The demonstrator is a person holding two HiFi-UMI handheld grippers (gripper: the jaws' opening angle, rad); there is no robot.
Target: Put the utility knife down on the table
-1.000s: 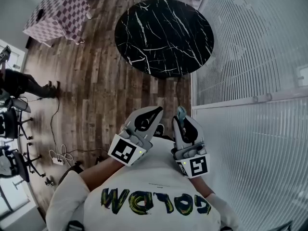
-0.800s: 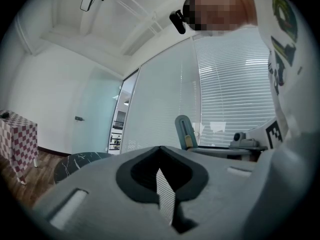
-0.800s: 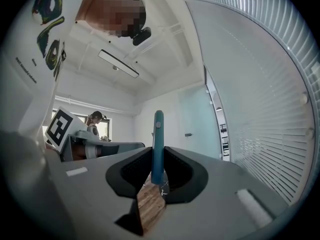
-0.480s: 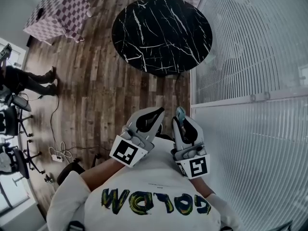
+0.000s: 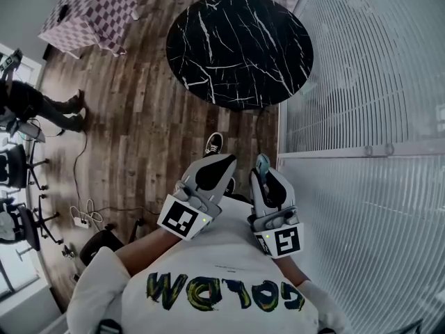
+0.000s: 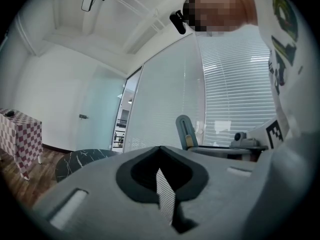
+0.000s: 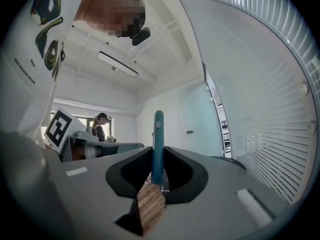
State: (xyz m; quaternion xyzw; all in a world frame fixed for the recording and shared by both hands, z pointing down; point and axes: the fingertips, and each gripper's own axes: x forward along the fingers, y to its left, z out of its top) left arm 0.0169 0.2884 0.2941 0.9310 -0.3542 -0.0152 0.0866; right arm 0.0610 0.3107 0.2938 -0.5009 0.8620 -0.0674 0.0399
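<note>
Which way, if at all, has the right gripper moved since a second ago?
Cannot tell: the right gripper sits just as far short of the black table as before, so any shift is too slight.

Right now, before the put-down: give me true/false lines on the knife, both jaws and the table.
1. The right gripper has its jaws shut on the utility knife. True.
2. The utility knife lies on the table. False: it is held in the right gripper, short of the table.
3. The left gripper has its jaws together with nothing between them. True.
4. The table is white and square. False: it is round and black with white veins.
</note>
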